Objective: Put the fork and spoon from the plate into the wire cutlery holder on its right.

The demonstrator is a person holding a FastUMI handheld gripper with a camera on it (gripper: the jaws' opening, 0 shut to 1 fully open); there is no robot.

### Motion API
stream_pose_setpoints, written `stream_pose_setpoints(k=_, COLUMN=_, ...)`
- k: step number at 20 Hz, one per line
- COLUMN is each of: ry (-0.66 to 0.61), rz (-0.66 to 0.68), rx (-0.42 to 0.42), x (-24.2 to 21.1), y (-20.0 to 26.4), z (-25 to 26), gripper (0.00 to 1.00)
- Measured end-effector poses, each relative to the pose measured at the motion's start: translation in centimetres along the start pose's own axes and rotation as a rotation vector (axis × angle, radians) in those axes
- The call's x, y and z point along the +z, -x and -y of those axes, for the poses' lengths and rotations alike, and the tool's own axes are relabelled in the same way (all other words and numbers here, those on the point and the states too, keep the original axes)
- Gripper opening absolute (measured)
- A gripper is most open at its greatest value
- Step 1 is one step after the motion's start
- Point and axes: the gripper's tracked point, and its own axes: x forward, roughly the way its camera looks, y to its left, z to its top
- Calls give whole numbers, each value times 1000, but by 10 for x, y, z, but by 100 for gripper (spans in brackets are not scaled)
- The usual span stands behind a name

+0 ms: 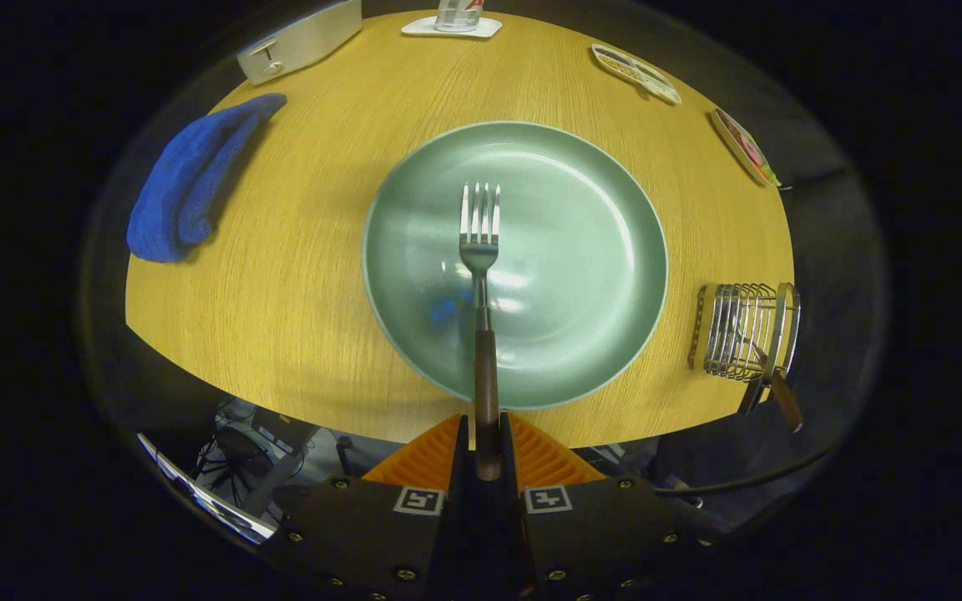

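Clamped between the two fingers of the gripper (pixel 487 455) was the brown handle of the fork (pixel 481 250), both fingers pressing on it, so the tool was closed on the fork. Its shaft ran straight ahead from the fingers and its tines were seen over the middle of the green plate (pixel 606 200); whether the tines rested on the plate or hung just above it could not be told.

Taken from left to right, a blue cloth (pixel 189 188) lay on the wooden table (pixel 306 275), a pale box-like appliance (pixel 301 37) stood beyond it, the plate sat in the centre, and the wire cutlery holder (pixel 740 330) stood to the plate's right, close to the table's near edge. One brown-handled utensil (pixel 777 392) was already leaning in the holder, its handle sticking out toward the table edge; it was judged to be the spoon, though its head was hidden by the wires. No spoon was seen on the plate.

Several risks were judged. Only the handle's end was held, so the long fork could pivot or slip during the swing to the right. Tines could catch on the wires, and the light holder could be nudged off the nearby edge. The utensil already inside could be knocked out.

No brand or writing could be read; only square coded markers (pixel 418 501) were seen on the gripper body.
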Motion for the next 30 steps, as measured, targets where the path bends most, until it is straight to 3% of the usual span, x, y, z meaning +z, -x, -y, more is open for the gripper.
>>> stream_pose_setpoints(k=19, ry=32, rz=-76, rx=-24, x=-7, y=-5, z=12, gripper=21)
stream_pose_setpoints(k=22, ry=39, rz=-45, rx=-19, x=-10, y=-2, z=12, gripper=21)
stream_pose_setpoints(k=23, ry=36, rz=-34, rx=-32, x=-2, y=-5, z=14, gripper=11)
stream_pose_setpoints(k=27, ry=-19, rz=17, rx=-8, x=6, y=8, z=10, gripper=11)
stream_pose_setpoints(k=30, ry=-21, rz=51, rx=-48, x=14, y=18, z=18, gripper=11)
